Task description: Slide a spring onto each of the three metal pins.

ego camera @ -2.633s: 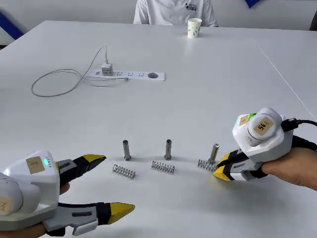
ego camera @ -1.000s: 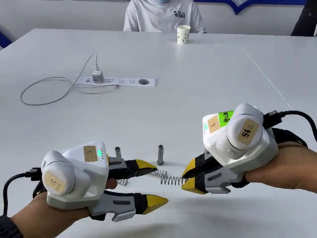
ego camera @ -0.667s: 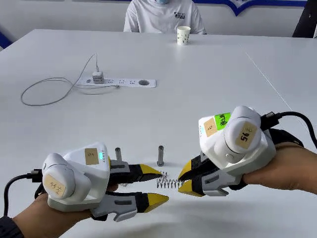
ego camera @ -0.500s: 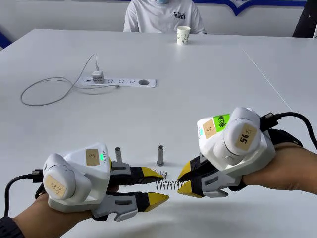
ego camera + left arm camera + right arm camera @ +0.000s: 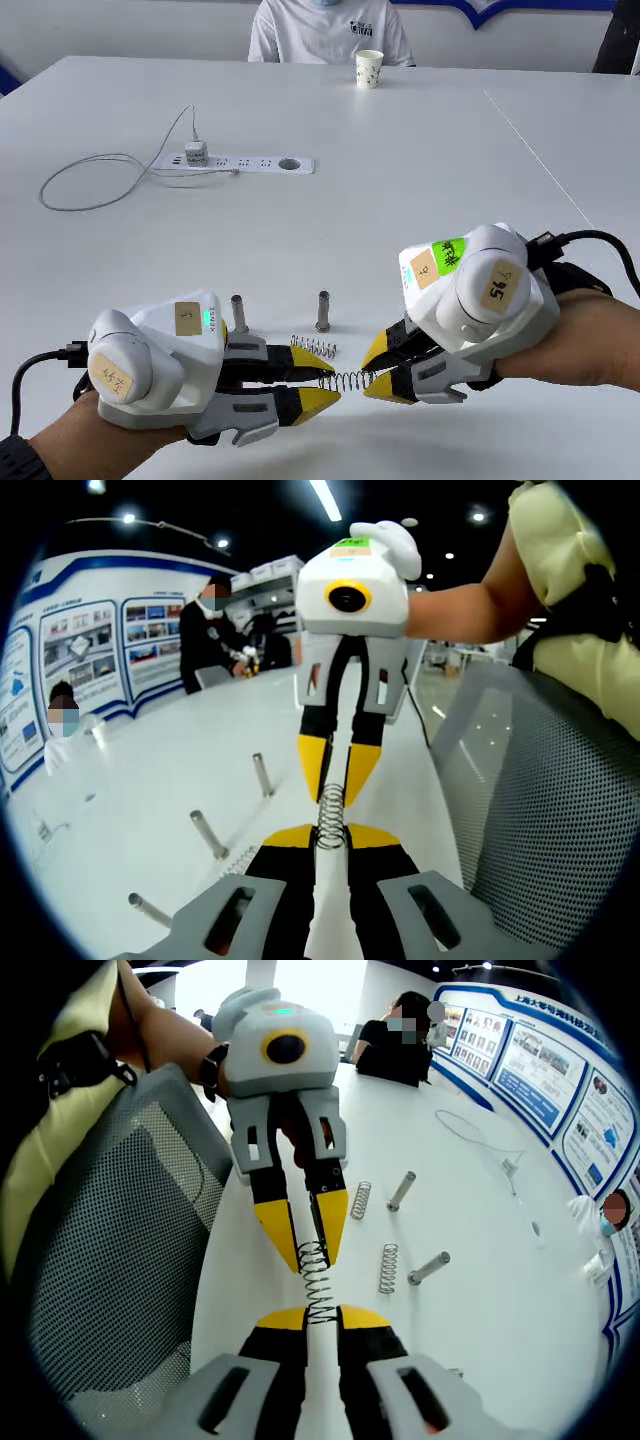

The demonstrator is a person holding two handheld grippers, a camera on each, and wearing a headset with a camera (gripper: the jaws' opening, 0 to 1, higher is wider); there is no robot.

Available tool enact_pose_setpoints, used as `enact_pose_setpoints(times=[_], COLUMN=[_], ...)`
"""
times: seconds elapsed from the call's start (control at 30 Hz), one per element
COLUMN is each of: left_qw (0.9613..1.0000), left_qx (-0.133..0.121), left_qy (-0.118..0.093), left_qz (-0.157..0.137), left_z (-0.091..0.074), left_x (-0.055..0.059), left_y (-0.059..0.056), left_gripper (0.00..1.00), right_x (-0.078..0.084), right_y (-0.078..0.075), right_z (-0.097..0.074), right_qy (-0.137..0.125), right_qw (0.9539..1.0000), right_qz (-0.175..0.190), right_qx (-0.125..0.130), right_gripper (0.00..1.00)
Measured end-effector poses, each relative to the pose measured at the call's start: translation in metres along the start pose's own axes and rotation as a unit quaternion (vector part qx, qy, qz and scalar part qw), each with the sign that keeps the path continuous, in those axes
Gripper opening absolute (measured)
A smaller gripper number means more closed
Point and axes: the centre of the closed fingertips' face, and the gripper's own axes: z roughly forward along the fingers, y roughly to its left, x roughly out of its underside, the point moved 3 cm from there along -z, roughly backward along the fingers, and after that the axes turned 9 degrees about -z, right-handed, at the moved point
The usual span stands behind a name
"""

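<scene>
Above the white tabletop (image 5: 420, 200), a slim coiled metal spring (image 5: 345, 380) is stretched level between the two tools, clear of the surface. The left gripper (image 5: 332, 382), white-bodied with black jaws tipped in yellow, has its jaws drawn in to a narrow gap that pinches one end of that spring. The right gripper (image 5: 368, 378), of the same make, has its jaws nipped together on the other end, so the two sets of yellow tips face each other with the coils running between them (each gripper view looks straight down the spring at the other tool). Behind them, three short grey metal pins stand upright in a row on the table: the near pin (image 5: 150, 910), the middle pin (image 5: 208, 833) and the far pin (image 5: 262, 774), all bare. In the right gripper view, one loose spring (image 5: 361, 1199) lies flat just beside a pin and another loose spring (image 5: 388, 1268) lies just beside the next one. Farther back on the table are a white power strip (image 5: 245, 162) with a looping white cable (image 5: 90, 175), and a paper cup (image 5: 369, 68) in front of a seated person in a white shirt (image 5: 330, 25).
</scene>
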Motion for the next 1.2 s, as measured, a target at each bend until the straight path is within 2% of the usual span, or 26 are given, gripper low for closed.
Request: enact_pose_setpoints(times=[0.37,0.77,1.2], left_qw=[0.9999,0.9999,0.9998], left_qx=[0.009,0.01,0.007], left_qy=[-0.002,-0.006,-0.002], left_qz=[-0.005,-0.008,-0.016], left_z=[0.0,0.0,0.001], left_x=[-0.001,-0.003,0.002], left_y=[-0.003,-0.003,0.0], left_gripper=[0.1,0.1,0.1], right_x=[0.003,0.006,-0.01], right_y=[0.003,0.002,-0.002], right_z=[0.001,0.001,-0.012], right_qy=[-0.004,-0.009,-0.04], right_qw=[0.9999,0.9999,0.9989], right_qz=[0.013,0.014,0.023], right_qx=[-0.007,-0.002,0.005], right_gripper=[0.13,0.12,0.12])
